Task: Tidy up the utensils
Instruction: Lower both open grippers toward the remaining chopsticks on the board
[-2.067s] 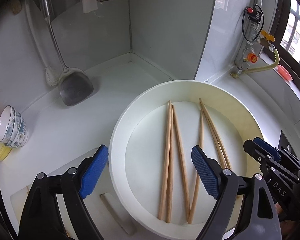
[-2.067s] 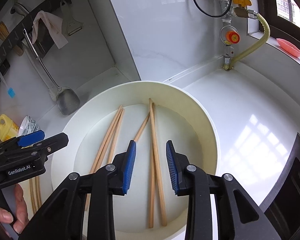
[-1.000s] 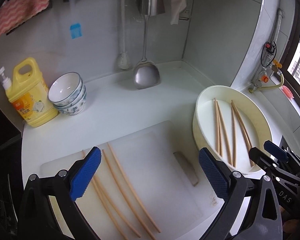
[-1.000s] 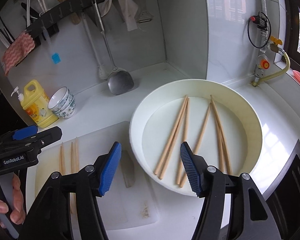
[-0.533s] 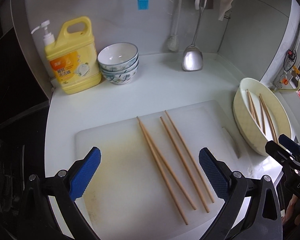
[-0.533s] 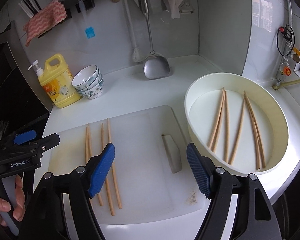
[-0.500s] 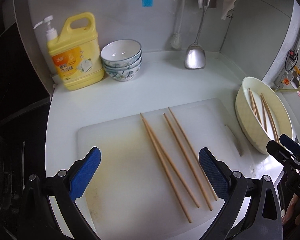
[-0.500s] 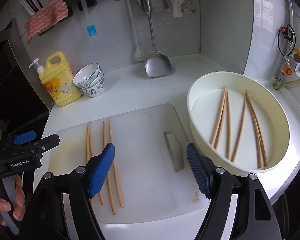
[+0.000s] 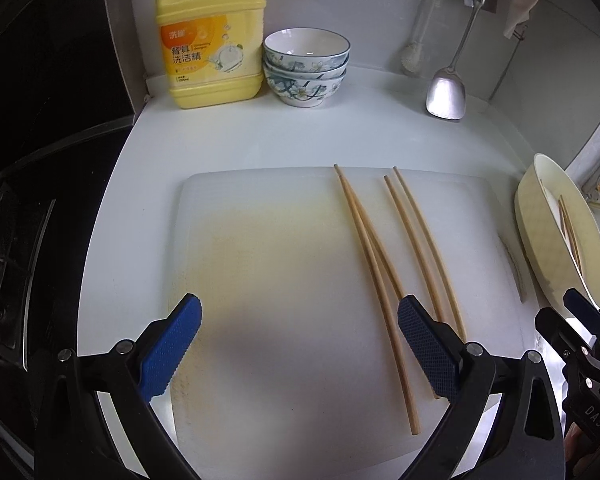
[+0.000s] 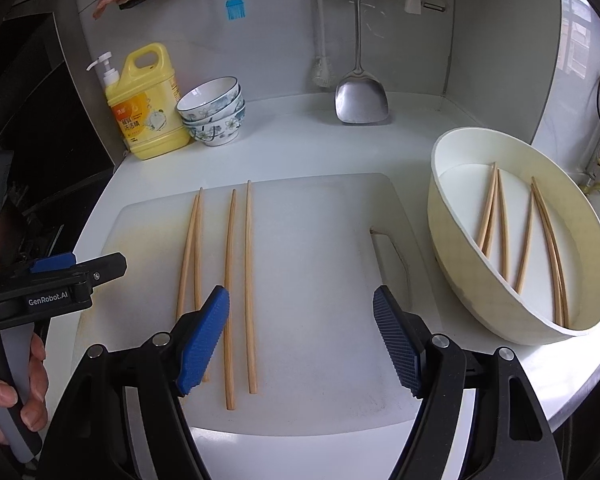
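left hand-held gripper [image 9: 300, 344] wide open, empty; right hand-held gripper [image 10: 300, 340] likewise, both above the cutting board [image 10: 320, 260] | four chopsticks [image 10: 230, 280] lie loose on it, more in the basin [image 10: 456, 248] | I judge them light, stiff, smooth — apt to roll; I'd pinch mid-shaft, across the pair

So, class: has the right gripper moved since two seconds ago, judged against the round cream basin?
Yes. The right gripper has drawn back and left, from over the round cream basin to over the white cutting board, jaws wider.
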`<state>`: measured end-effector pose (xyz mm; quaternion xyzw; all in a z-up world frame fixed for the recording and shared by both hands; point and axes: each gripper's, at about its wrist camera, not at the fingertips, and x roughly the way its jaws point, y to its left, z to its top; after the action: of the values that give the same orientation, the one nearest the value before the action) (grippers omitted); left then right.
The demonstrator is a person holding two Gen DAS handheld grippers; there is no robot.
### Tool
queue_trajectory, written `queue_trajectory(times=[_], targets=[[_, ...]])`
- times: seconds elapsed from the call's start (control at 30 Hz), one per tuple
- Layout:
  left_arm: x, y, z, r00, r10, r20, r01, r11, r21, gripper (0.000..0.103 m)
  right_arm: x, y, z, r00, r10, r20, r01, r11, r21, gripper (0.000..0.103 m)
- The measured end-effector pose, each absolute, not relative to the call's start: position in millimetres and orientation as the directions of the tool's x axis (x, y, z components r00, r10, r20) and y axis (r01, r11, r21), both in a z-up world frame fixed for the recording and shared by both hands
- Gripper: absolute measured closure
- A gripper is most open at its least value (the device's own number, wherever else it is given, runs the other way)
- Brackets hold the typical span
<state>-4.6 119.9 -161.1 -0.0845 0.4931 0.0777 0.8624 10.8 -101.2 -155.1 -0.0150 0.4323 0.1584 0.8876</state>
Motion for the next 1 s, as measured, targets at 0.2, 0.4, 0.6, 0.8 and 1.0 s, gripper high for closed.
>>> queue_trajectory(times=[0.2, 0.4, 0.6, 0.8, 1.0], targets=[[-12, 103, -170, 0.529, 0.168, -0.832, -0.294, 0.956, 0.007, 0.006, 17, -108, -175, 0.568, 0.342, -0.748, -0.355, 0.922, 0.152, 0.032], [-14, 90, -181, 0.546, 0.201, -0.813, -0.279, 0.959, 0.05, 0.006, 17, -106, -187, 0.591, 0.368, -0.718, -0.386, 0.911, 0.149, 0.032], [-11, 81, -193, 0.565, 0.165, -0.809, -0.25, 0.968, 0.023, 0.006, 14, -114, -191, 0.633, 0.357, -0.687, -0.365, 0.92, 0.142, 0.032], [-8, 80, -207, 0.553, 0.169, -0.816, -0.253, 0.967, 0.028, 0.006, 12, -119, -197, 0.637, 0.338, -0.693, -0.353, 0.927, 0.127, 0.032], [-4, 78, -212, 0.553, 0.183, -0.813, -0.247, 0.968, 0.05, 0.005, 12, -115, -198, 0.642, 0.334, -0.69, -0.353, 0.928, 0.121, 0.032]])
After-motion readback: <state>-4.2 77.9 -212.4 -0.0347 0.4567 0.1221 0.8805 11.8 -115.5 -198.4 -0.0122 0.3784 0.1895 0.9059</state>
